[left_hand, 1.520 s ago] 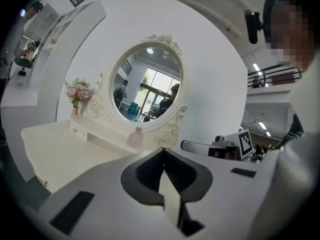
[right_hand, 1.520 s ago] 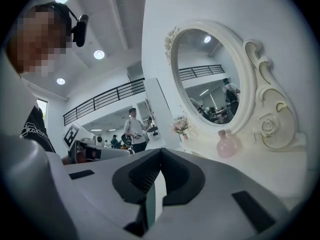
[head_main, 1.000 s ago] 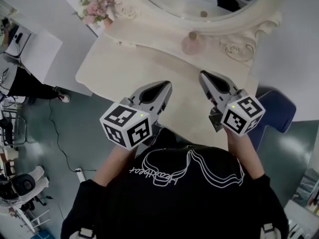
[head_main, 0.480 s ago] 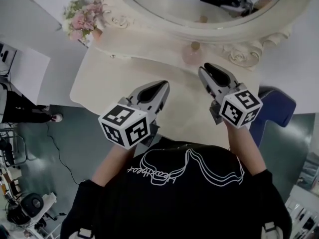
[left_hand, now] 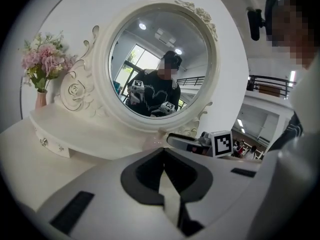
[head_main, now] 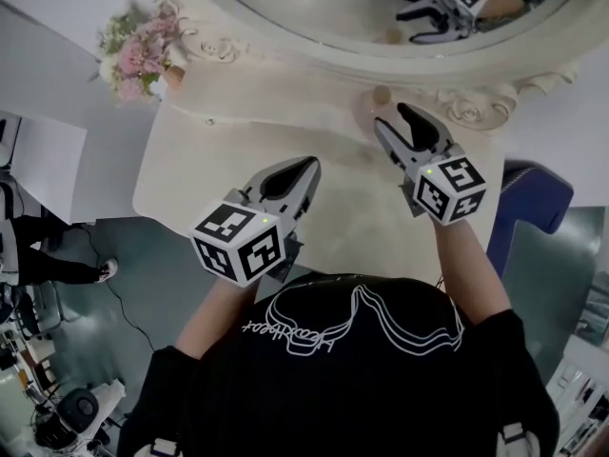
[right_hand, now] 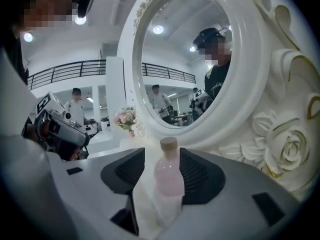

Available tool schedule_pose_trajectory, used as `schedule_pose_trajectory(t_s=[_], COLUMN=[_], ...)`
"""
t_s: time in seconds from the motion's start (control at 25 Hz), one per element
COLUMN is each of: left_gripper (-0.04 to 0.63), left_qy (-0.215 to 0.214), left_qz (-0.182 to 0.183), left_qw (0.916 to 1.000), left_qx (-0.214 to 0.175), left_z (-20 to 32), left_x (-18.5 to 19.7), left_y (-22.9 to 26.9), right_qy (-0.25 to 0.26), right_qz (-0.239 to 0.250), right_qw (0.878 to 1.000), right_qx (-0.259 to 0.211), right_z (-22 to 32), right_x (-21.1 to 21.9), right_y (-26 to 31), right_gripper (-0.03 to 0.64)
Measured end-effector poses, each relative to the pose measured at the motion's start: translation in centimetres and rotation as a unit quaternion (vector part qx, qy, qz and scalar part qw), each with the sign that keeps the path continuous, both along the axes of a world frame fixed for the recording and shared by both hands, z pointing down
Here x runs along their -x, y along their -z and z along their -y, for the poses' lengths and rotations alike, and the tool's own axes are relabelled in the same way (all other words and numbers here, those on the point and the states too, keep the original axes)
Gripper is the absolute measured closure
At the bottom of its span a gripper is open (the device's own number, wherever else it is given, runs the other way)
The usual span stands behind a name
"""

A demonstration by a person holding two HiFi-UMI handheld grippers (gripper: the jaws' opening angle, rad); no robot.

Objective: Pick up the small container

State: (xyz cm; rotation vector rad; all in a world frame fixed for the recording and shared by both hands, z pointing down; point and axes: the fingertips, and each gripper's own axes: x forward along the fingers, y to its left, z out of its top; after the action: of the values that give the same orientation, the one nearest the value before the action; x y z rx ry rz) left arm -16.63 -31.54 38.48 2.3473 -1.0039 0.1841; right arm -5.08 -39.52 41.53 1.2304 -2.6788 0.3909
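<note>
pink flower bouquet (head_main: 133, 53) stood at the far-left corner of the cream dressing table (head_main: 219, 150) | left gripper (head_main: 310, 165) hung over the tabletop, jaws together, empty | small pale-pink bottle with tan cap (right_hand: 169, 176) stood upright by the mirror's base, between the right gripper (head_main: 394, 120) jaws, just opened wide, pads clear of it

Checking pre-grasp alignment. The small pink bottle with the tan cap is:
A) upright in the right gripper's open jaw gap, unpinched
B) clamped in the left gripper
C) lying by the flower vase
A: in the right gripper view the small pink bottle stands upright between the jaws of the right gripper, which have just been opening; neither pad presses it.
</note>
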Motion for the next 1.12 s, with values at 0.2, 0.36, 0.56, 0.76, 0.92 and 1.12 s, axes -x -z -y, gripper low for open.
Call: schedule_pose_trajectory(t_s=[0.2,0.36,0.56,0.76,0.92,1.12], left_gripper=[0.591,0.591,0.591,0.591,0.591,0.591], left_qy=[-0.006,-0.002,0.001,0.0,0.001,0.002], left_qz=[0.003,0.005,0.006,0.008,0.009,0.011], left_qw=[1.0,0.9999,0.9999,0.9999,0.9998,0.9998], left_qx=[0.006,0.009,0.011,0.012,0.015,0.013], left_z=[0.7,1.2,2.0,2.2,2.5,2.7], left_x=[0.6,1.1,1.7,1.5,1.4,1.1], left_y=[-0.9,-1.5,-1.6,-1.8,-2.0,-2.1], right_qy=[-0.01,-0.012,-0.014,-0.017,-0.021,-0.026], right_qz=[-0.02,-0.029,-0.029,-0.036,-0.038,-0.054], right_qw=[1.0,0.999,0.999,0.999,0.998,0.997], right_qx=[-0.009,-0.02,-0.021,-0.03,-0.036,-0.047], right_z=[1.8,2.8,3.4,3.6,3.7,3.7], right_x=[0.7,1.1,1.7,1.5,1.4,1.4], right_y=[-1.1,-1.5,-1.8,-1.9,-1.8,-1.8], right_gripper=[0.423,0.434,0.445,0.468,0.48,0.483])
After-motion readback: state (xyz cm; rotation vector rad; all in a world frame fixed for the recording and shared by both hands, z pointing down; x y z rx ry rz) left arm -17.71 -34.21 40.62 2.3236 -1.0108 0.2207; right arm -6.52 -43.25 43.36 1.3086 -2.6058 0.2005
